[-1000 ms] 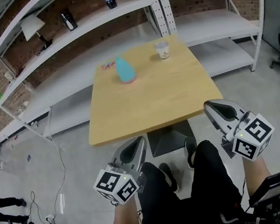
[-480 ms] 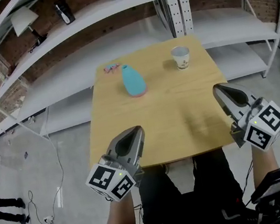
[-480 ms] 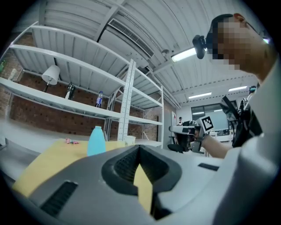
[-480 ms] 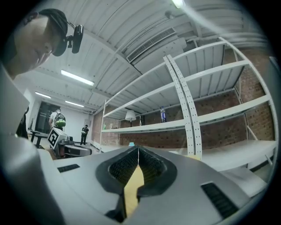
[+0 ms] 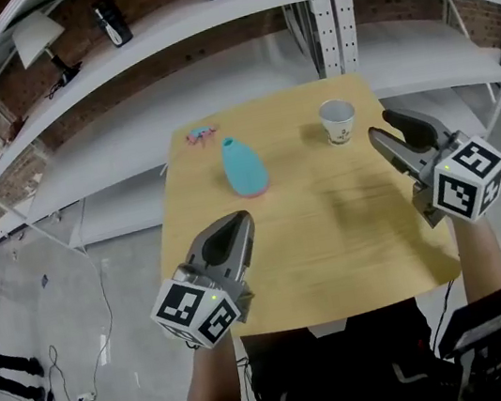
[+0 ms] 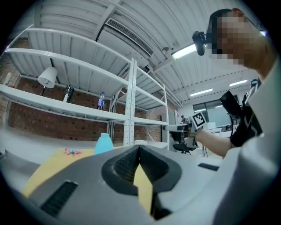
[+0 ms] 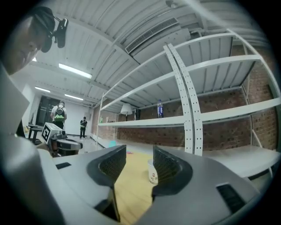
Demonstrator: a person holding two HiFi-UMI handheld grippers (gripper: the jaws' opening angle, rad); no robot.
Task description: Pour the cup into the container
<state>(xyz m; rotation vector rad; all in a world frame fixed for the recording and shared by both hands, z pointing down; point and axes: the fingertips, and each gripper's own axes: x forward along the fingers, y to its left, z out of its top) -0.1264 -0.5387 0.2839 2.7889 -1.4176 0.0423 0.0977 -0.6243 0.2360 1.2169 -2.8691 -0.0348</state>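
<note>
Head view, tapered white cup point(image 5: 339, 121), rounded teal container point(image 5: 244, 167)

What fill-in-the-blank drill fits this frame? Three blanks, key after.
The white paper cup stands ____ on the light wooden table.
In the head view, the teal bottle-shaped container stands to the ____ of the cup.
The tiny pink object lies nearer the ____ than the cup.
Missing words: upright; left; container.
</note>
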